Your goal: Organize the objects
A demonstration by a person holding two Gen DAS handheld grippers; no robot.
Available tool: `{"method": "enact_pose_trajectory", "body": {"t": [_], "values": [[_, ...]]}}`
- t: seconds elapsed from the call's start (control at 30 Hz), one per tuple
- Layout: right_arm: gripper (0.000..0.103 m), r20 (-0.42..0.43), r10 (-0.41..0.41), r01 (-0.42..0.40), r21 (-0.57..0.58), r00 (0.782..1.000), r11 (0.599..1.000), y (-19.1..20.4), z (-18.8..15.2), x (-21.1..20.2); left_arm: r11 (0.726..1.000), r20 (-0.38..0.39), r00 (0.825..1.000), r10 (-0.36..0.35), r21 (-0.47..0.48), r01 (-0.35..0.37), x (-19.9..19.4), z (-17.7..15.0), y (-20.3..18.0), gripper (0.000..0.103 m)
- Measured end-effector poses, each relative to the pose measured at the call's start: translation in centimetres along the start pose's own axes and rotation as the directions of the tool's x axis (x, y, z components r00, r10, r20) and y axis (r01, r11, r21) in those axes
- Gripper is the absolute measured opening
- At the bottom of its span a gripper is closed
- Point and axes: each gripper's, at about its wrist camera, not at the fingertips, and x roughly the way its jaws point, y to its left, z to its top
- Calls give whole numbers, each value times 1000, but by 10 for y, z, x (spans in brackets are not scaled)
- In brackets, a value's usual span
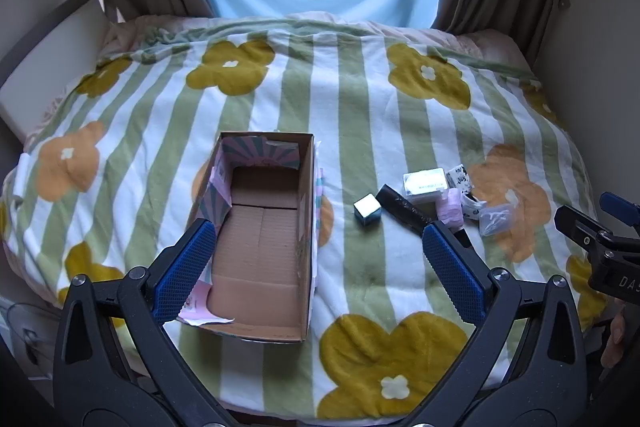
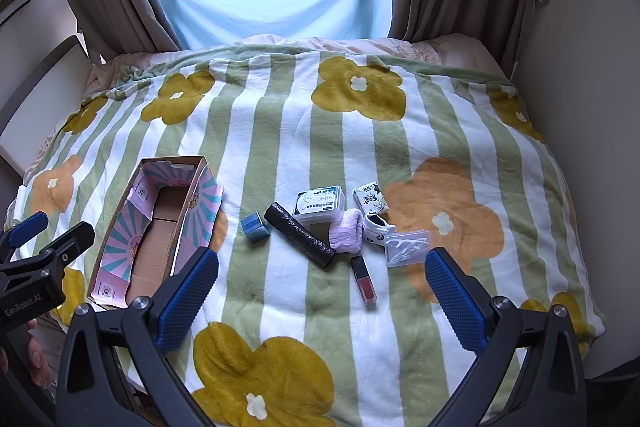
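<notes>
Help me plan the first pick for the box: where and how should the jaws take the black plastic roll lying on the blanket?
Grip the black plastic roll at mid-length, from above, jaws across its narrow width. It lies flat and diagonal, so turn the right gripper to match. Its far end sits close to the white rectangular container and the lilac fabric bundle; the middle looks freer.

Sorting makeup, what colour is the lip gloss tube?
Red lip gloss tube with a black cap, clearest in the right wrist view.
</notes>
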Motion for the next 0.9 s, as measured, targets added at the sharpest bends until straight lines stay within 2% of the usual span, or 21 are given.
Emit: {"method": "enact_pose_trajectory", "body": {"t": [0.9], "values": [[102, 0, -5, 5, 1, 1000, 1000, 2, 1, 1, 1000, -2, 1000, -20, -1, 20, 4, 1, -1, 102]]}}
